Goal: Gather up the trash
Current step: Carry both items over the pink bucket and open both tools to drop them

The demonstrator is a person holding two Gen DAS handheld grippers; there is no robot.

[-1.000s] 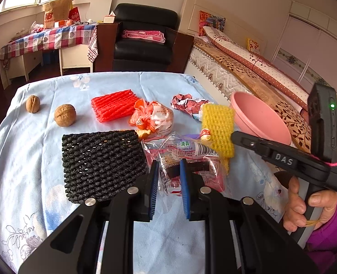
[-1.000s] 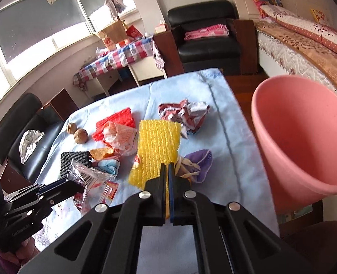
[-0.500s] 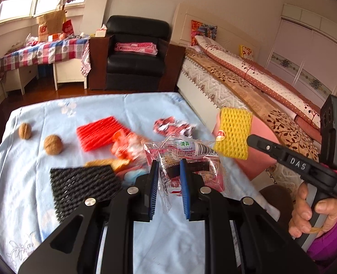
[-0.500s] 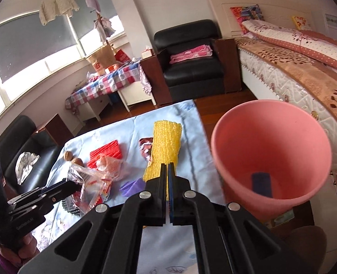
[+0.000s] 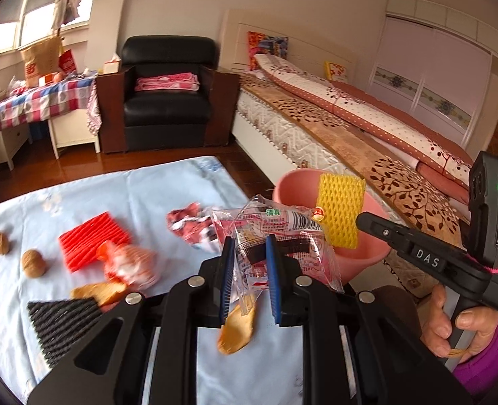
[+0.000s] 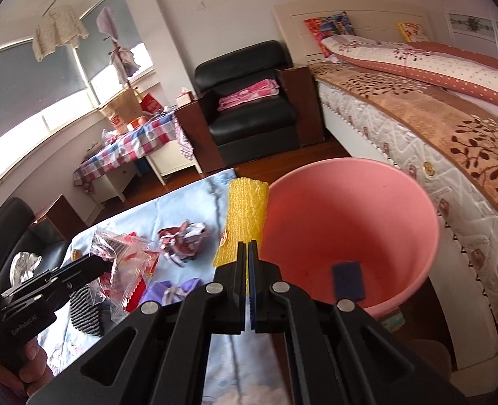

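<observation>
My right tongs (image 6: 248, 248) pinch the light, squashy yellow foam net (image 6: 245, 216) at its bottom edge, bucket (image 6: 414, 202) at three o'clock; left tongs (image 5: 249, 260) clamp the slippery plastic wrapper (image 5: 276, 233) mid-body.

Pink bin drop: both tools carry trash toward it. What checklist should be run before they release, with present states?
1. Right tool shut on yellow foam net: ok.
2. Left tool gripping clear snack wrapper: ok.
3. Foam net above pink bin opening: not ok; it hangs at the near rim.
4. Wrapper above the bin: not ok; it is short of the rim.
5. Bin has room: ok; only a dark flat piece inside.
6. Wrapper holds its contents: not ok; a tan scrap hangs from it.
</observation>
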